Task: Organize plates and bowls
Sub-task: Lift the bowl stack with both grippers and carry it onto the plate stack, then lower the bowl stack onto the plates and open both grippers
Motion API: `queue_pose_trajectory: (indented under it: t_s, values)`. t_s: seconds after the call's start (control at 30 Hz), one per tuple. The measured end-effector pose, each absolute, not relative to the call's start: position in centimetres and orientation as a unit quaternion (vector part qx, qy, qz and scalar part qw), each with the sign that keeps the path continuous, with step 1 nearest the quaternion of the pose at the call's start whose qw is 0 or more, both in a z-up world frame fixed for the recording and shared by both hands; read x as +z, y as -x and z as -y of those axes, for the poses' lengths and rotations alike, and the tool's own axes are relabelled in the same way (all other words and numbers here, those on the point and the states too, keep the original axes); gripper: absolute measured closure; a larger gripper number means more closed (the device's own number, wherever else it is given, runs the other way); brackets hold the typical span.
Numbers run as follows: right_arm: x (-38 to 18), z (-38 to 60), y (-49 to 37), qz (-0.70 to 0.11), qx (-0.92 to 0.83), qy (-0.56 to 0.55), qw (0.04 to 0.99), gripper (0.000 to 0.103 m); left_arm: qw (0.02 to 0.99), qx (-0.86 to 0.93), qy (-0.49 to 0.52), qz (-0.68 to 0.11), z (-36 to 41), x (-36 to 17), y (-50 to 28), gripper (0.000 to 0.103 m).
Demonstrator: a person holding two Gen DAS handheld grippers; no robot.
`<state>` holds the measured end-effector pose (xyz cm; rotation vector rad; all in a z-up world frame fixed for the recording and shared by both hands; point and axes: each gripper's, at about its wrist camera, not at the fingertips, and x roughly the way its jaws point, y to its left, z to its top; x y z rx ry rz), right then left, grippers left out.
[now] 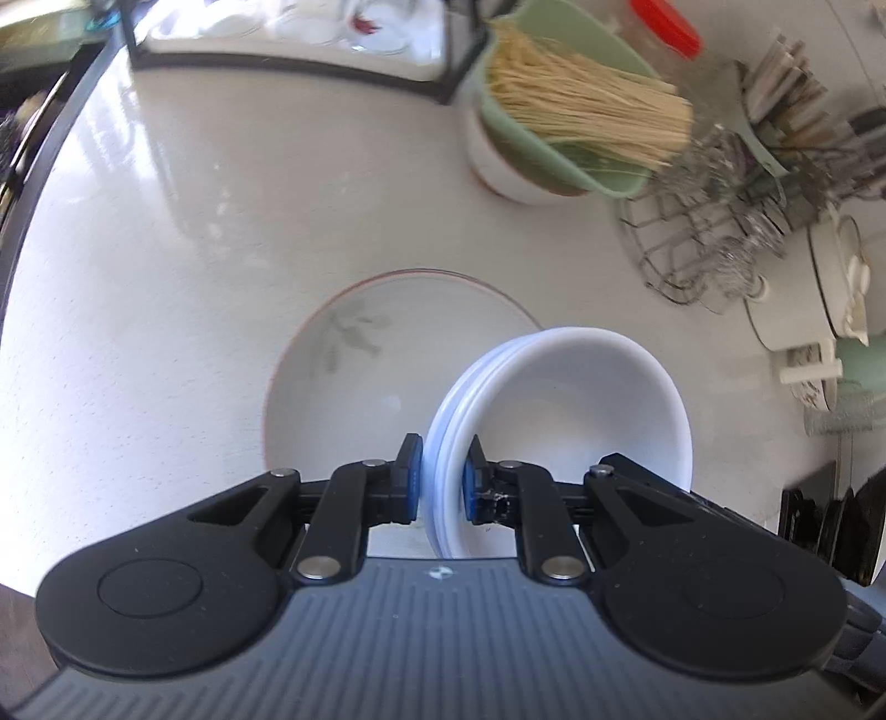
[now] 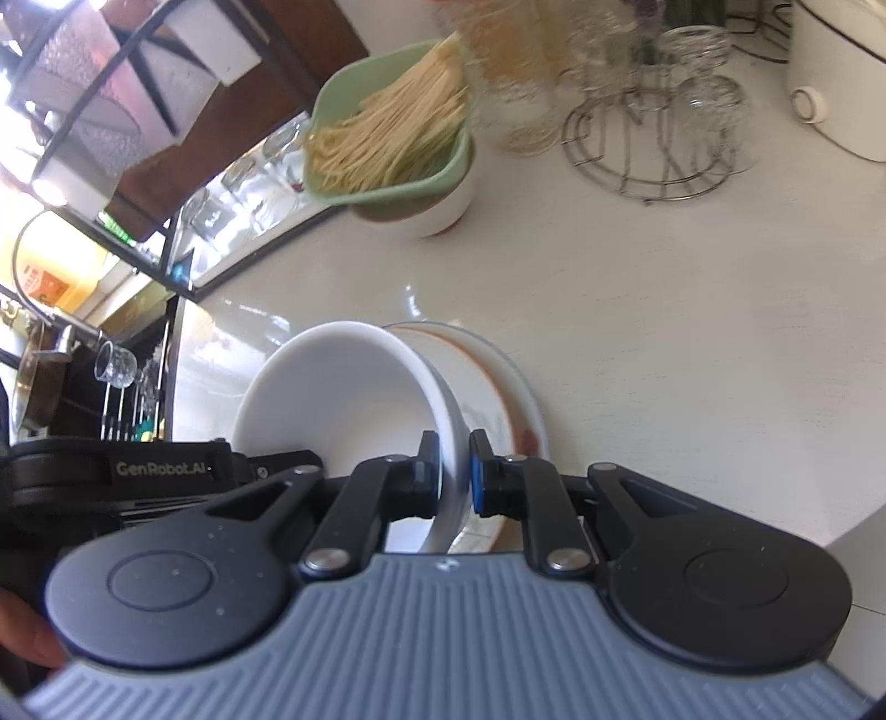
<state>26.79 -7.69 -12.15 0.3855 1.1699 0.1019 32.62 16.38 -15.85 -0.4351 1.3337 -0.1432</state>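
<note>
The left gripper [image 1: 443, 479] has its jaws pressed on the rim of a stack of white bowls [image 1: 576, 404], one blue pad outside the rim and one inside, so the jaws stand narrow and hold the stack. The right gripper [image 2: 454, 471] bites the other side of the same white bowls [image 2: 343, 399] in the same way, with one pad inside and one outside. The bowls tip on their side between the two grippers, their open mouth facing the cameras. Just behind and under them lies a plate [image 1: 354, 360] with a thin red rim and a grey leaf picture, flat on the white desk [image 1: 221, 221]. In the right wrist view the plate [image 2: 498, 387] peeks out from behind the bowls, and most of it is hidden. Whether the bowls touch the plate cannot be told. Farther back on the desk a green dish of dry noodles [image 1: 576, 105] sits on top of a white bowl [image 1: 498, 171]. Beside it is a wire rack with glass jars [image 1: 714, 232], all blurry. A black-framed tray [image 1: 288, 50] stands at the far edge of the desk, and what it holds is too blurry to make out. A fingertip [image 2: 30, 637] shows at the lower left edge of the right wrist view.
</note>
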Motion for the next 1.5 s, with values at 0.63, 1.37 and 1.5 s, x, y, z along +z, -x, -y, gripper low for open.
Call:
queue_pose_trajectory:
  t_s: [0.63,1.37,1.5]
  values:
    - [-15.8,5.7,-28.1,-0.563,0.059,-0.159,0.809,0.088,0.766,-0.043,0.175,-0.617,-16.8,-19.5,-33.4,0.085]
    - [-11.5,7.4,-26.4,-0.507,0.07,-0.141,0.847,0.066,0.795,-0.054,0.144,-0.587,-17.6,-13.8,-29.6,0.057]
    - [-9.3,8.2,-25.2,-0.485,0.081,-0.146,0.859,0.066,0.82,-0.06,0.131,-0.555,-16.7,-10.4,-28.2,0.057]
